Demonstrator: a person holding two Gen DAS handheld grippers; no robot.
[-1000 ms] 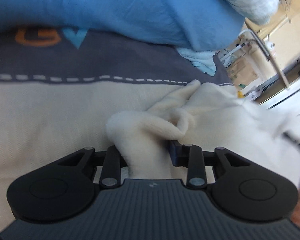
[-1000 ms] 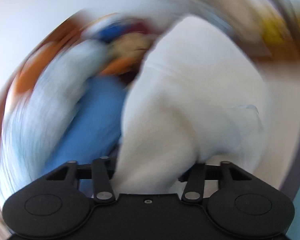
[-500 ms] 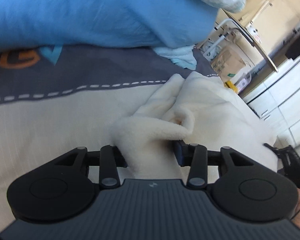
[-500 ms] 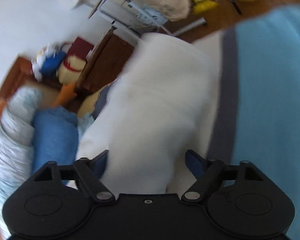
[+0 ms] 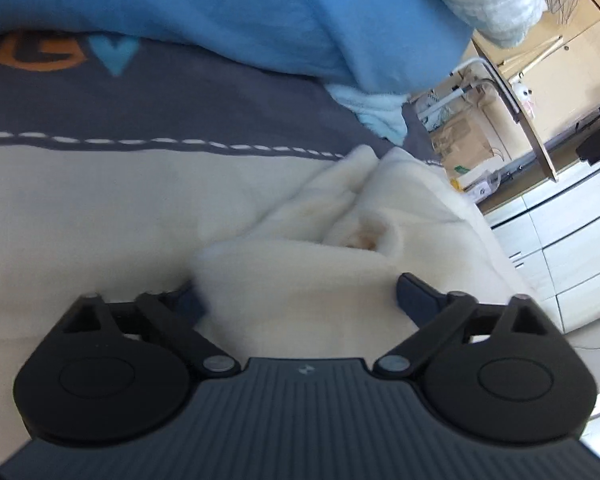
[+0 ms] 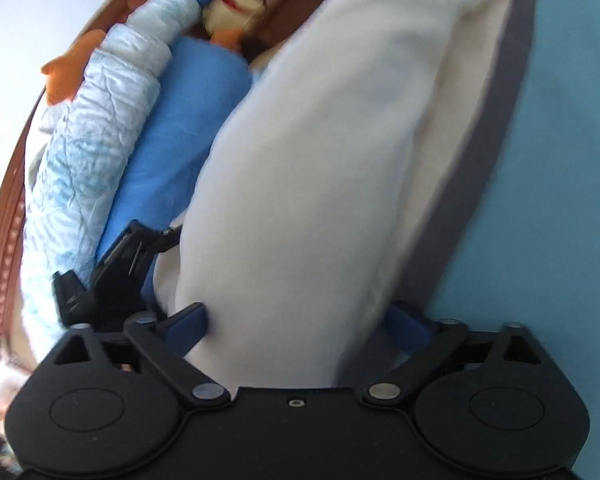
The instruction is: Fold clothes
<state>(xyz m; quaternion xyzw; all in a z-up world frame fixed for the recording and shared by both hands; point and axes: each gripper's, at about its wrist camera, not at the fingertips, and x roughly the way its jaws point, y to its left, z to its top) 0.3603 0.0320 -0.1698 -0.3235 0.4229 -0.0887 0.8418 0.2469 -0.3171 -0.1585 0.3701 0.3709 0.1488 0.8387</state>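
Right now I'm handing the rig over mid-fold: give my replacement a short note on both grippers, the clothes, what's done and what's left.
Left gripper: jaws opening, cream fleece garment between them, pads no longer pressing it.
Right gripper: jaws opening wide, the same cream fleece between them, not clamped.
The garment lies on the bed cover, bunched near the left gripper, beside the blue bedding.
Done: the garment is laid down and being let go.
Left: the fold looks rumpled and unfinished; probably smooth it, then regrip for the next fold.
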